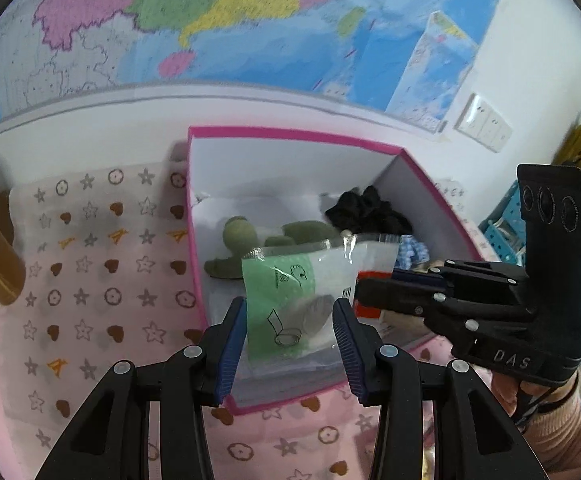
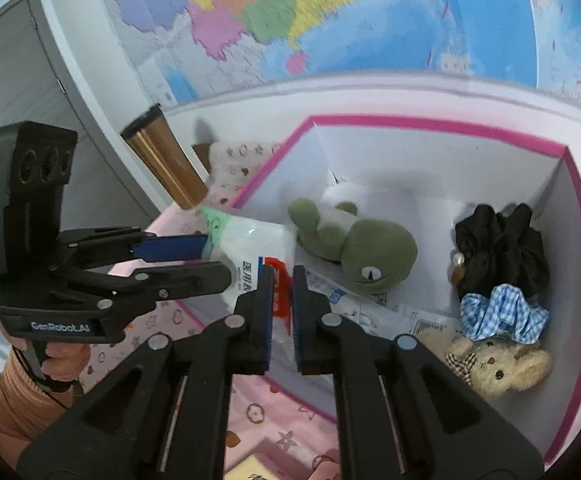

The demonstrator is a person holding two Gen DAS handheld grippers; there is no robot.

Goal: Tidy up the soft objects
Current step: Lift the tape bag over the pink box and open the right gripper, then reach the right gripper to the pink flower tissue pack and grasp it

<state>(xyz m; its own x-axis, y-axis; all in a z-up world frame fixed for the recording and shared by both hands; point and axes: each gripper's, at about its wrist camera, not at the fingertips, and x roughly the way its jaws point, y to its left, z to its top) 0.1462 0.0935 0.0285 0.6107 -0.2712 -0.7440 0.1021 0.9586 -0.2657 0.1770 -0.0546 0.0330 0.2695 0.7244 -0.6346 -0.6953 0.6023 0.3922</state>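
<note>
A clear plastic packet with a green printed side (image 1: 290, 300) hangs over the near edge of the pink-rimmed white box (image 1: 290, 136). My left gripper (image 1: 290, 344) stands open around the packet's green end. My right gripper (image 2: 281, 312) is shut on the packet's white and red end (image 2: 264, 248). My right gripper also shows at the right of the left wrist view (image 1: 374, 292). My left gripper shows at the left of the right wrist view (image 2: 210, 256). In the box (image 2: 430, 124) lie a green plush frog (image 2: 370, 248), a black scrunchie (image 2: 498, 248), a blue gingham scrunchie (image 2: 502, 312) and a cream teddy bear (image 2: 498, 364).
The box sits on a pink cloth with stars and hearts (image 1: 90, 280). A bronze tumbler (image 2: 166, 160) stands left of the box by the wall. A large map (image 1: 230, 20) covers the wall behind. A blue basket (image 1: 502, 224) is at the far right.
</note>
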